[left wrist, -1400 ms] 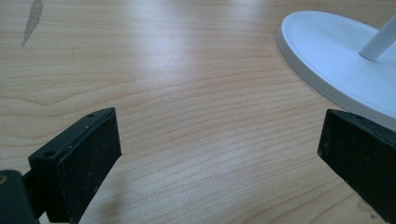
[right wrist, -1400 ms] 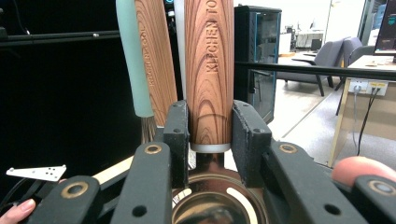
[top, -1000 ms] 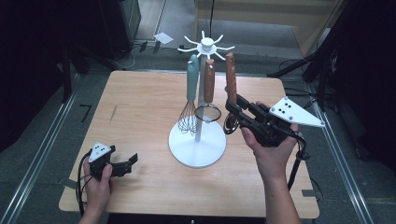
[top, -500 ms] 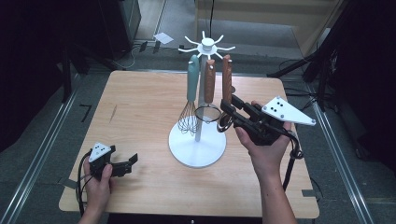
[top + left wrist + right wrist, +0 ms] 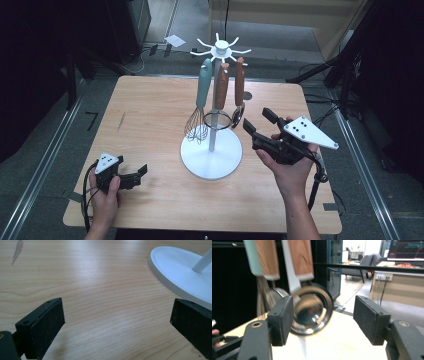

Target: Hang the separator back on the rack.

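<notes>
A white utensil stand point(image 5: 211, 159) holds a teal-handled whisk point(image 5: 202, 95) and two wooden-handled utensils point(image 5: 221, 85) point(image 5: 240, 82) hanging from its top hooks. My right gripper point(image 5: 259, 121) is just right of the rightmost utensil's metal bowl point(image 5: 238, 116). Its jaws have just been opening and touch nothing. In the right gripper view the shiny round bowl point(image 5: 310, 311) hangs blurred between the jaws of the right gripper point(image 5: 325, 315), close to the left pad point(image 5: 284, 317). My left gripper point(image 5: 136, 176) rests open at the table's front left, and the left gripper point(image 5: 117, 322) has bare wood between its jaws.
The stand's round base point(image 5: 180, 277) lies ahead and to the right of the left gripper. The wooden table point(image 5: 150, 115) has open room to the left of the stand. A metal ring point(image 5: 217, 120) hangs by the pole.
The right gripper's jaws have spread wide, and it has dropped a little and pulled back to the right from the rightmost utensil. The left gripper has stayed put.
</notes>
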`<move>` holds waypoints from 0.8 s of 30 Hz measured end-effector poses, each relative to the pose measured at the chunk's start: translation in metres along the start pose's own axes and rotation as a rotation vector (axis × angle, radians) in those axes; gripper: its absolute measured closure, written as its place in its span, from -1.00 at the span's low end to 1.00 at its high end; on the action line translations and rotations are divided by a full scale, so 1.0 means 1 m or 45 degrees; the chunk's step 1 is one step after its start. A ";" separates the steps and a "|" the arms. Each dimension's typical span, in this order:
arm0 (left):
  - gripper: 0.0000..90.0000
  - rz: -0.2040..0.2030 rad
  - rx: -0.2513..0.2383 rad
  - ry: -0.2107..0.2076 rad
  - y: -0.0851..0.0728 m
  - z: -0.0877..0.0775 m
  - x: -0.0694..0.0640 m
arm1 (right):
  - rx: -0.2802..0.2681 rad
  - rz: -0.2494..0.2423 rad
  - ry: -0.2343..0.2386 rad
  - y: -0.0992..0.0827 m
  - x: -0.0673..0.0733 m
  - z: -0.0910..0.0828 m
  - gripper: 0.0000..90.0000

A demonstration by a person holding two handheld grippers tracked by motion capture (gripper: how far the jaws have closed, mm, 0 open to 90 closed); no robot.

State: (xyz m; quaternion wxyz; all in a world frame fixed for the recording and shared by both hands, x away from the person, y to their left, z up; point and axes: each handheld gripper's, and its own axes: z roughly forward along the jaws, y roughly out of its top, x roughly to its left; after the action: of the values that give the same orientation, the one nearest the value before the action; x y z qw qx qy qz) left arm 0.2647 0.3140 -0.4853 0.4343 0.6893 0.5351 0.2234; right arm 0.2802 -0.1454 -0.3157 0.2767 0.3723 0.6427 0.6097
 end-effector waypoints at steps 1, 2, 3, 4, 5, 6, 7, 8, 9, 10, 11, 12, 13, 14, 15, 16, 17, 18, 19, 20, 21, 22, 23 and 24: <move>-1.00 -0.001 -0.003 0.000 0.000 0.000 0.000 | 0.008 0.002 -0.006 -0.004 -0.002 -0.001 -0.27; -1.00 -0.003 -0.004 0.002 0.000 0.000 0.000 | 0.018 0.012 -0.012 -0.008 -0.004 -0.001 -0.29; -1.00 -0.006 -0.007 0.000 0.000 0.000 0.000 | 0.023 0.016 -0.017 -0.012 -0.006 -0.002 -0.31; -1.00 -0.009 -0.007 0.000 0.000 0.000 0.000 | 0.030 0.020 -0.027 -0.016 -0.008 -0.002 -0.31; -1.00 -0.010 -0.007 0.000 0.000 0.000 0.000 | 0.036 0.029 -0.029 -0.019 -0.009 -0.003 -0.33; -1.00 -0.008 -0.006 0.000 0.000 0.000 0.000 | 0.038 0.036 -0.029 -0.023 -0.011 -0.004 -0.35; -1.00 -0.007 -0.007 0.000 0.000 0.000 0.000 | 0.042 0.040 -0.029 -0.026 -0.012 -0.005 -0.37; -1.00 -0.004 -0.003 0.001 0.000 0.000 0.000 | 0.050 0.037 -0.032 -0.030 -0.013 -0.005 -0.39; -1.00 -0.002 -0.003 0.002 0.000 0.000 0.000 | 0.060 0.041 -0.040 -0.033 -0.014 -0.006 -0.40; -1.00 -0.001 -0.003 0.003 0.000 0.000 0.000 | 0.064 0.043 -0.037 -0.036 -0.015 -0.007 -0.42; -1.00 -0.001 -0.002 0.002 0.000 0.000 0.000 | 0.069 0.050 -0.035 -0.039 -0.016 -0.008 -0.45; -1.00 -0.003 -0.005 0.001 0.000 0.000 0.000 | 0.072 0.044 -0.037 -0.042 -0.018 -0.008 -0.45; -1.00 -0.002 -0.004 0.001 0.000 0.000 0.000 | 0.080 0.039 -0.036 -0.045 -0.019 -0.009 -0.45; -1.00 -0.001 -0.003 0.001 0.000 0.000 0.000 | 0.085 0.042 -0.043 -0.048 -0.019 -0.010 -0.46; -1.00 -0.002 -0.004 0.001 0.000 0.000 0.000 | 0.090 0.038 -0.053 -0.051 -0.021 -0.010 -0.46; -1.00 0.001 -0.003 0.000 0.000 -0.001 0.000 | 0.097 0.043 -0.059 -0.054 -0.022 -0.011 -0.46; -1.00 0.001 -0.004 0.000 0.000 -0.001 0.000 | 0.100 0.050 -0.065 -0.057 -0.023 -0.012 -0.45; -1.00 0.001 -0.003 0.000 0.000 -0.001 0.000 | 0.104 0.054 -0.076 -0.060 -0.025 -0.012 -0.45; -1.00 0.002 -0.004 0.000 0.000 -0.001 0.000 | 0.109 0.055 -0.084 -0.064 -0.026 -0.013 -0.45; -1.00 0.002 -0.004 -0.001 0.000 0.000 0.000 | 0.112 0.056 -0.089 -0.067 -0.028 -0.013 -0.45; -1.00 0.002 -0.005 0.000 0.000 0.000 0.000 | 0.119 0.064 -0.091 -0.070 -0.029 -0.014 -0.45; -1.00 0.001 -0.003 -0.002 0.000 0.000 0.000 | 0.129 0.069 -0.095 -0.073 -0.031 -0.014 -0.45; -1.00 0.003 -0.004 -0.004 0.000 0.000 0.000 | 0.137 0.074 -0.096 -0.076 -0.032 -0.014 -0.45; -1.00 0.004 -0.005 -0.004 0.000 0.000 0.000 | 0.144 0.080 -0.094 -0.079 -0.033 -0.015 -0.44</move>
State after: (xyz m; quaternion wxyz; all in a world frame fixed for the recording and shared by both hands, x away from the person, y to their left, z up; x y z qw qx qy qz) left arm 0.2642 0.3141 -0.4853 0.4361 0.6896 0.5330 0.2240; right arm 0.2761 -0.1796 -0.3958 0.2594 0.4295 0.6535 0.5667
